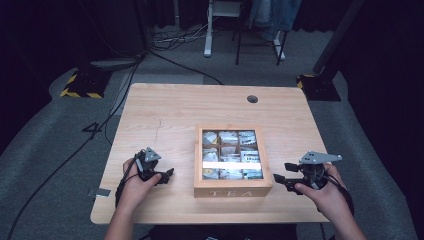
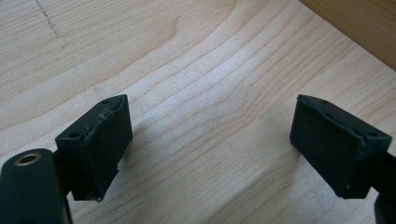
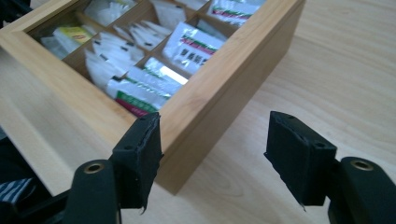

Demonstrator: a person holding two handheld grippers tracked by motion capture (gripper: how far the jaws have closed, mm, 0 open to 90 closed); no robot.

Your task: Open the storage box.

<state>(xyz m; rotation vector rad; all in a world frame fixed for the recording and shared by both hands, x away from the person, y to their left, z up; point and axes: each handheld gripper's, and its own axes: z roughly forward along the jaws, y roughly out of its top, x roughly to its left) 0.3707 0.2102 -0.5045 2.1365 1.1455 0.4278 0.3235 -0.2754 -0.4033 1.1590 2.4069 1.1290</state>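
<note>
A wooden tea box [image 1: 233, 187] with "TEA" on its front stands at the middle of the table, and its compartments hold several tea bags [image 1: 229, 154]. My left gripper [image 1: 166, 175] rests low to the left of the box, pointing towards it. Its jaws are open over bare wood [image 2: 210, 140] with nothing between them. My right gripper [image 1: 282, 172] hovers just right of the box's front right corner. It is open [image 3: 212, 158]. The corner of the tea box [image 3: 210, 107] lies just beyond its left jaw, and the pads do not touch it. White and green tea bags [image 3: 144, 88] show inside.
The light wooden table [image 1: 165, 115] has a round cable hole [image 1: 252, 98] at the back right. Its front edge runs close under both hands. Cables [image 1: 115, 110] trail over the grey floor at the left, and stand bases [image 1: 82, 85] sit beyond the far corners.
</note>
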